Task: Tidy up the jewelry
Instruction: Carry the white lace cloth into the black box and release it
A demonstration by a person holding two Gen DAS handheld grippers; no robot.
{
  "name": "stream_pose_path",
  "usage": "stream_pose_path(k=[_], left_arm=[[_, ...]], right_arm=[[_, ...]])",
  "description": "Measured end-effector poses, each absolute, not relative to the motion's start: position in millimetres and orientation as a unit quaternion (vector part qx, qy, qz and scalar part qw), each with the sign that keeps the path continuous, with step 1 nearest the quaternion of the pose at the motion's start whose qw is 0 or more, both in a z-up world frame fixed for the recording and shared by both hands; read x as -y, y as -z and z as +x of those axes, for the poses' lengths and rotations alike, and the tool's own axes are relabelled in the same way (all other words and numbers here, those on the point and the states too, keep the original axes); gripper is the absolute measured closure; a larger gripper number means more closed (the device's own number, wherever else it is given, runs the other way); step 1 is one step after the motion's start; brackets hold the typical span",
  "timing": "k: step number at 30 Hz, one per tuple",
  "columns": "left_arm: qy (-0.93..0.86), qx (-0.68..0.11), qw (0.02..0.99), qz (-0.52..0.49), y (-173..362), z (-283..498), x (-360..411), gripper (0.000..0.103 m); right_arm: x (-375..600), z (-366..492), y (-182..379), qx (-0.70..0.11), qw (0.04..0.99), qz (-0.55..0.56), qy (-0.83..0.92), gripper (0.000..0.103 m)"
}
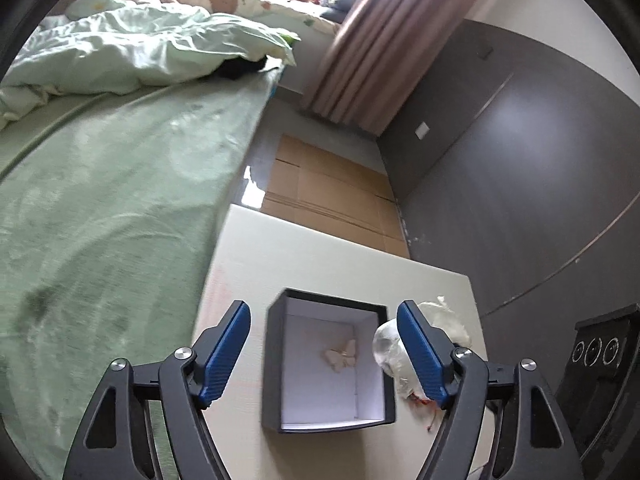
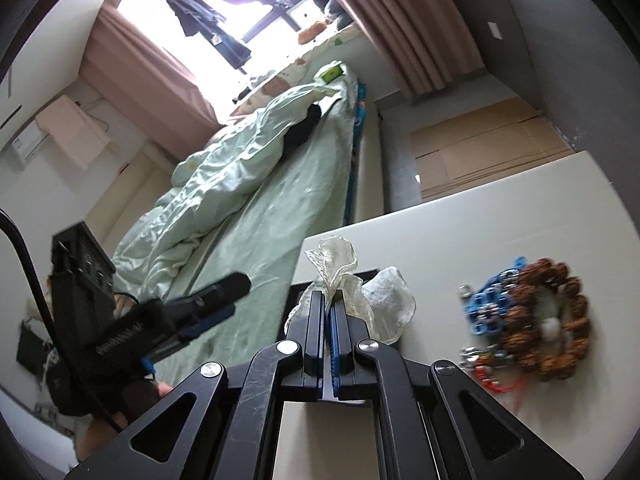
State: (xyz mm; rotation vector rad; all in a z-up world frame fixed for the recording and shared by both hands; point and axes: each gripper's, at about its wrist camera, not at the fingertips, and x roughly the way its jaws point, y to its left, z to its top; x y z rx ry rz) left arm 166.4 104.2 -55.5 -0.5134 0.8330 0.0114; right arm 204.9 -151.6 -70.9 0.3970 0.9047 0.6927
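A black box (image 1: 276,368) with a white inside stands open on the cream table (image 1: 236,264). A pale butterfly ornament (image 1: 341,355) lies in it. My left gripper (image 1: 324,316) is open and empty, its blue fingers straddling the box from above. My right gripper (image 2: 329,300) is shut on a sheer white pouch (image 2: 384,300), held above the table by the box's right side; the pouch also shows in the left wrist view (image 1: 448,324). A brown bead bracelet (image 2: 556,316), a blue bracelet (image 2: 486,304) and small red and silver pieces (image 2: 486,368) lie on the table to the right.
A bed with green bedding (image 1: 104,208) runs along the table's left side. Flattened cardboard (image 1: 332,192) lies on the floor beyond the table. A dark wall (image 1: 520,184) and pink curtain (image 1: 372,52) stand to the right.
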Motion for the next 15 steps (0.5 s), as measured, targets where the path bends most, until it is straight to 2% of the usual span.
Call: stream_pose_path(k=[9, 11, 12, 13, 15], left_arm=[[-0.030, -0.397, 0.886, -0.236, 52.6, 161.5, -115.9, 0.026], [-0.031, -0.397, 0.888, -0.231, 51.4, 159.8, -115.2, 0.026], [-0.030, -0.396, 0.888, -0.230, 50.9, 159.9, -114.4, 0.024], [-0.026, -0.395, 0.889, -0.230, 50.1, 159.3, -113.0, 0.023], [-0.021, -0.392, 0.891, -0.229, 49.0, 159.6, -110.6, 0.019]], right_arm=[[116.5, 205.1, 73.6, -0.430, 0.817, 0.176, -0.342, 0.098], [113.5, 206.2, 73.3, -0.439, 0.812, 0.170, -0.345, 0.072], [113.1, 205.9, 73.3, -0.441, 0.814, 0.164, -0.341, 0.039], [114.1, 204.4, 72.2, -0.438, 0.818, 0.161, -0.337, 0.022], [118.8, 202.2, 69.3, -0.433, 0.824, 0.158, -0.330, 0.021]])
